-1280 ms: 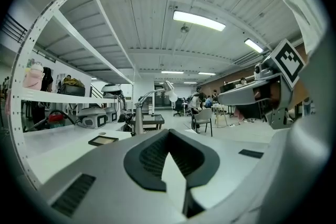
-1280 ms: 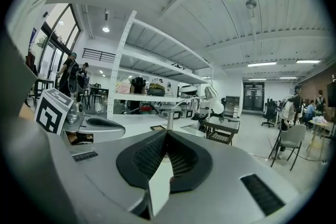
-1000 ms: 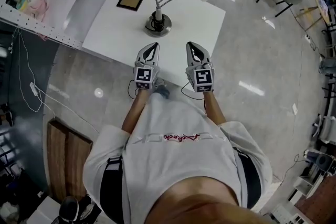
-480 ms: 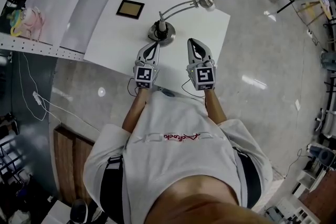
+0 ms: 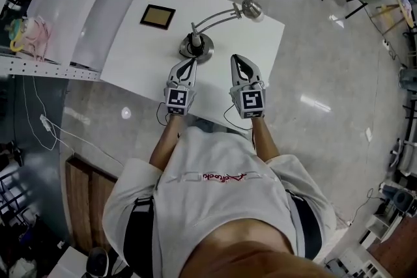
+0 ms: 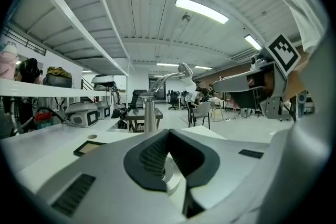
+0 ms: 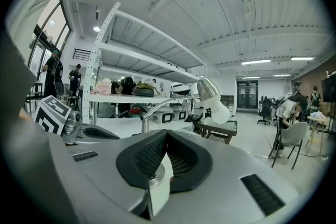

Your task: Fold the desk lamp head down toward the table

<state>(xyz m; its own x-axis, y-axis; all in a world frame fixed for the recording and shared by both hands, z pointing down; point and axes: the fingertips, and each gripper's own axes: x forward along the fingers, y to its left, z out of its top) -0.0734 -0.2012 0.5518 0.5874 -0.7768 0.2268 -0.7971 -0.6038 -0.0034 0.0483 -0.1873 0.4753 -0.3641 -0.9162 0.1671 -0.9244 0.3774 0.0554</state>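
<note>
Head view showed the left gripper (image 5: 189, 62) and right gripper (image 5: 237, 58) clenched empty, desk lamp (image 5: 197, 47) just beyond the left.

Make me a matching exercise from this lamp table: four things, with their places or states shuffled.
1 lamp head
2 lamp base
3 dark square frame
4 left tool

A shut, holding nothing, near the base
B flat on the table, far left
C raised at the end of the curved arm
D standing mid-table

Pairs: 1-C, 2-D, 3-B, 4-A
</note>
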